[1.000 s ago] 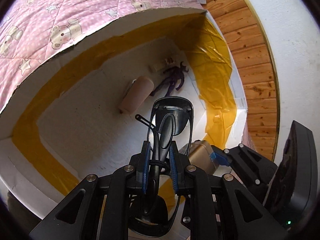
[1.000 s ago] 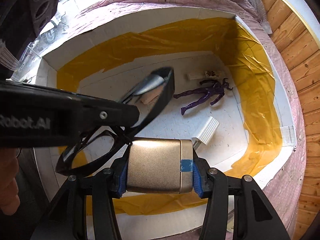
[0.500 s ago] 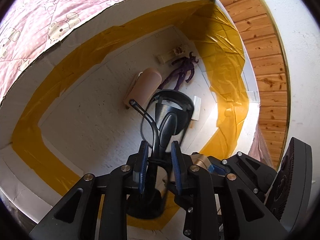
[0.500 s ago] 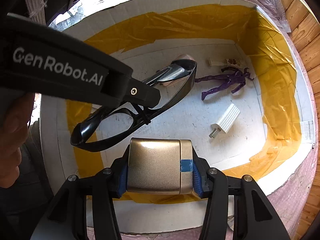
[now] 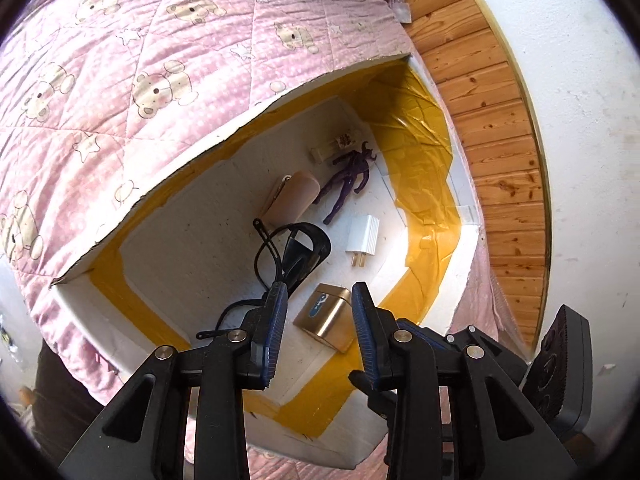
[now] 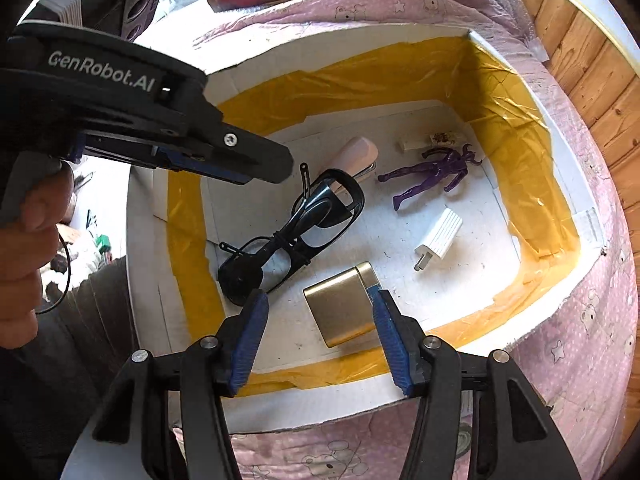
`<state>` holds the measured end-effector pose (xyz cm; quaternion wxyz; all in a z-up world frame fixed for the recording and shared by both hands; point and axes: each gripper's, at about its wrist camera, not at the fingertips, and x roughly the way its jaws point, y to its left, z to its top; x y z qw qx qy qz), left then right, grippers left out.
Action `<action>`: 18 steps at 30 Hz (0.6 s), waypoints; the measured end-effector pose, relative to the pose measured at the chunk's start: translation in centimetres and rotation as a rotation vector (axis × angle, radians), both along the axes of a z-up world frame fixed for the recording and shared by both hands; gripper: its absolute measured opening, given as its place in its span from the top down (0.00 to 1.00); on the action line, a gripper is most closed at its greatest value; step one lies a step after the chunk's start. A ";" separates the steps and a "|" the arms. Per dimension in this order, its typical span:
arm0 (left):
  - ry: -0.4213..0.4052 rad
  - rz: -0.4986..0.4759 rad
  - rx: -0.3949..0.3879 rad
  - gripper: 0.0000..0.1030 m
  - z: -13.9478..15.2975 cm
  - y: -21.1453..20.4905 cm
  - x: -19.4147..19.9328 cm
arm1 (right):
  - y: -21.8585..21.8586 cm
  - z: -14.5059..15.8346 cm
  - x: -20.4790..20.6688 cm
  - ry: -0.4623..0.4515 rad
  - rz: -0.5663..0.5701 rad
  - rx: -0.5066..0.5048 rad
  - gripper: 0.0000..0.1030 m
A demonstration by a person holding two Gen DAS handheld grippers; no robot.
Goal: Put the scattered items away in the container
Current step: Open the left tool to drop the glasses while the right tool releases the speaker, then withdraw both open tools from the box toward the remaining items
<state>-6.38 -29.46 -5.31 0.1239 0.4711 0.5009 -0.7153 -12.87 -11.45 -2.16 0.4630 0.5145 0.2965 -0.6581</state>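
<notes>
Jaws on both grippers spread wide, nothing between them. Left gripper (image 5: 319,300) sits at the bottom centre of its view, above the white foam box lined with yellow tape (image 5: 424,152). Right gripper (image 6: 318,312) sits at the bottom centre of its view, over the box's near edge.

All items lie on the box floor:
- black-framed glasses (image 6: 296,232), left of centre in the right wrist view, arms folded, a thin cord wound round the middle
- gold metallic rectangular case (image 6: 344,308), lower centre, just beside the right pad (image 6: 390,336); can't tell if it touches
- white ribbed plug adapter (image 6: 438,238), right of centre, prongs toward lower left
- purple toy figure (image 6: 434,172), upper right, lying flat
- beige cylindrical roll (image 6: 356,156), upper centre, touching the far end of the glasses
- small white strip with a printed label (image 6: 430,142), just above the figure

The box rests on a pink quilted bedspread with bear print (image 5: 160,64).
</notes>
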 end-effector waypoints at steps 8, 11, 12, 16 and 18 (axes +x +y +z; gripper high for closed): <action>0.049 -0.088 -0.216 0.66 2.7 2.6 2.4 | 2.6 2.3 0.5 0.024 -0.209 -0.150 0.46; 0.063 -0.118 -0.312 0.66 3.6 3.8 3.4 | 3.7 2.9 1.0 0.042 -0.297 -0.189 0.46; 0.067 -0.129 -0.341 0.66 3.8 4.2 3.7 | 4.1 3.1 1.2 0.045 -0.316 -0.203 0.46; 0.084 -0.158 -0.439 0.66 4.9 5.5 4.7 | 5.2 3.4 2.3 0.036 -0.369 -0.258 0.46; 0.093 -0.167 -0.477 0.66 5.3 6.1 5.3 | 5.4 3.4 3.0 0.036 -0.388 -0.279 0.46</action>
